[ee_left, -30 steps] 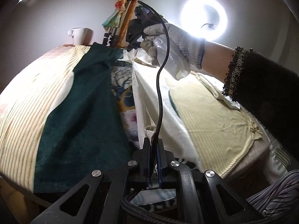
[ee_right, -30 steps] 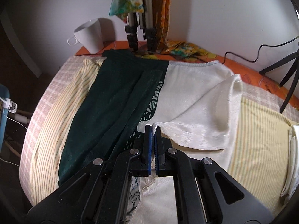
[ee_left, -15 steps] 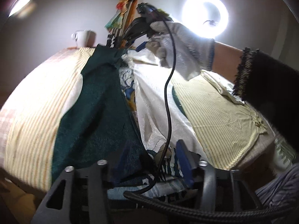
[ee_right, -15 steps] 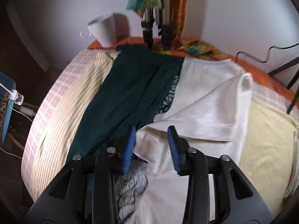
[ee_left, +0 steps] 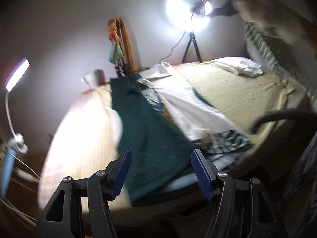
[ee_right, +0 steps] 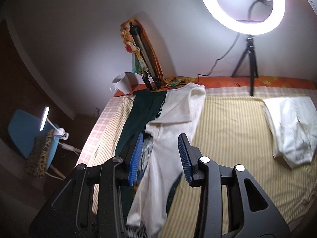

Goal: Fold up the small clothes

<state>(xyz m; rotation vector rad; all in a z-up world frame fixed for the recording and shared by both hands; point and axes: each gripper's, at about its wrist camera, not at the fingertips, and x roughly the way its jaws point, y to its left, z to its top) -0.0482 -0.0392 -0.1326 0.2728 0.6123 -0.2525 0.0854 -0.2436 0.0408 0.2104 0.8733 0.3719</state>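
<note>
left gripper point(ee_left: 160, 171): jaws spread, have just been opening; nothing pinched; dark green cloth shows in the gap but lies below on the bed, pads off it
right gripper point(ee_right: 161, 156): jaws part spread, have just been opening; nothing between the pads; white cloth seen through the gap, lying free on the bed
green garment point(ee_left: 150, 134): dark green, laid flat; long strip running from the near edge of the bed away to the far edge by the wall; directly ahead of and under the left gripper
white garment point(ee_right: 174, 117): cream-white, partly folded over the green one's right side; patterned lining peeks out along the seam between them; runs the same near-to-far way; straight ahead of the right gripper
key relation: both pieces lie lengthwise along the line the grippers point; green edge is on the left gripper's side, white edge on the right gripper's; each gripper is nearer its own piece; judged, a next fold would want the near ends taken and carried to the far ends
bedsheet point(ee_right: 233, 130): yellow striped; bare to the right of the white garment
folded white item point(ee_right: 293, 127): far right of the bed, well apart from the pair; looks already done
mug point(ee_right: 121, 83): white, far left corner, near the green garment's far end, not touching that I can tell
ring light point(ee_right: 241, 6): on a tripod at the far edge, lit
blur: left view smeared, upper right corner unreadable
</note>
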